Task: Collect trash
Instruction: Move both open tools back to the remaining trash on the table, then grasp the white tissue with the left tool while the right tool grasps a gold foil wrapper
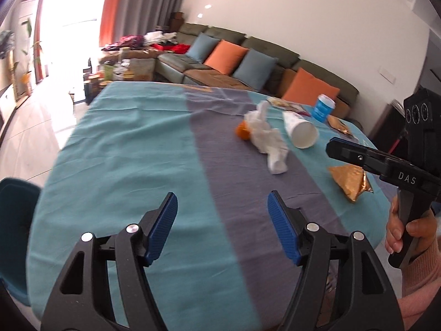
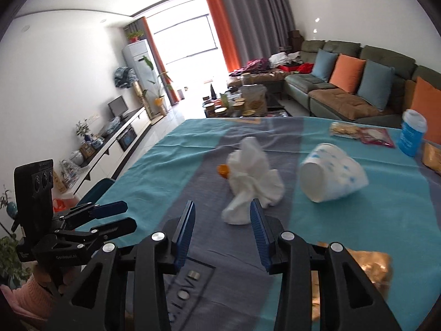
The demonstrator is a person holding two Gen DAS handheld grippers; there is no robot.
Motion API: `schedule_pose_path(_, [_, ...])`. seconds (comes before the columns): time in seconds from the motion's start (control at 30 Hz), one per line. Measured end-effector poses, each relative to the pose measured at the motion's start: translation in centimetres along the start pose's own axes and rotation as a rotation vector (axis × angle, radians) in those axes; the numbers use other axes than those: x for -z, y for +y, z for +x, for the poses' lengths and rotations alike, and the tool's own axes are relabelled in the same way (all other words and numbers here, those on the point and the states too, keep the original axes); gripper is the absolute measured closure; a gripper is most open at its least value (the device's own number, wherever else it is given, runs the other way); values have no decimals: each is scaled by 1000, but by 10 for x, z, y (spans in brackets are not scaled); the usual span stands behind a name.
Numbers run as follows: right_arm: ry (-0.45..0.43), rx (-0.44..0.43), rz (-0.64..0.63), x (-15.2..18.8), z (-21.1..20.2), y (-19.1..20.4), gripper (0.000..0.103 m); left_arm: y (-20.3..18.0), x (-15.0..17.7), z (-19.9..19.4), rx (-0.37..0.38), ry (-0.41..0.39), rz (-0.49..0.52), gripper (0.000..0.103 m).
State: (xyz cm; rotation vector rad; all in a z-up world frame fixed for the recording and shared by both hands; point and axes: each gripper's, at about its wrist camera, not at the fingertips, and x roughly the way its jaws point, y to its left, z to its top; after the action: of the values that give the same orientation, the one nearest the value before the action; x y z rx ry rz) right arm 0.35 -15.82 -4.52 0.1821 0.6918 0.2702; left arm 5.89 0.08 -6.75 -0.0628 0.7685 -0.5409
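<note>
A table draped in a teal and grey-purple striped cloth (image 1: pixel 132 143) fills the middle of both views. In the left wrist view, the left gripper (image 1: pixel 222 224) sits at the lower centre, its blue-padded fingers (image 1: pixel 162 229) spread wide with only cloth showing between them. The right gripper (image 2: pixel 222 233), at the lower centre of the right wrist view, has its jaws parted too, less widely, and nothing is clamped between them.

The trash lies toward the right of the left wrist view. A crumpled white tissue (image 1: pixel 268 138) rests on the grey stripe, touching a small orange fruit (image 1: pixel 243 131) on its left. Just right of the tissue lies a white paper cup (image 1: pixel 300 131) on its side, mouth toward the camera. A gold foil wrapper (image 1: pixel 350 183) sits at the right edge, under the other gripper's black arm. Farther back stands an upright blue cup with a white lid (image 1: pixel 323 108), near a flat red and tan snack packet (image 1: pixel 286 104).

In the right wrist view the tissue lies just beyond the fingertips.
</note>
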Motion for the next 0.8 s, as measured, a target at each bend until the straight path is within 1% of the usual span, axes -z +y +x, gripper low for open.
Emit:
schedule_pose_path(0.13, [-36, 83, 65, 11, -26, -43, 59, -30, -11, 26, 51, 37, 50, 36])
schedule_pose_path(0.23, [-42, 136, 117, 21, -40, -74, 56, -53, -18, 46, 64, 57, 91, 36])
schedule_pose_path(0.37, [-31, 153, 191, 34, -50, -110, 56, -72, -29, 72, 63, 89, 105, 36])
schedule_pose_path(0.5, [-6, 132, 239, 44, -47, -129, 55, -77, -42, 95, 43, 129, 95, 38])
schedule_pose_path(0.67, [15, 72, 268, 57, -45, -134, 55, -76, -55, 121, 19, 178, 79, 40])
schedule_pose_path(0.73, [16, 59, 265, 59, -46, -132, 55, -75, -59, 130, 13, 196, 76, 45])
schedule_pose_path(0.8, [17, 42, 265, 58, -46, -130, 55, -74, -60, 137, 4, 212, 74, 46])
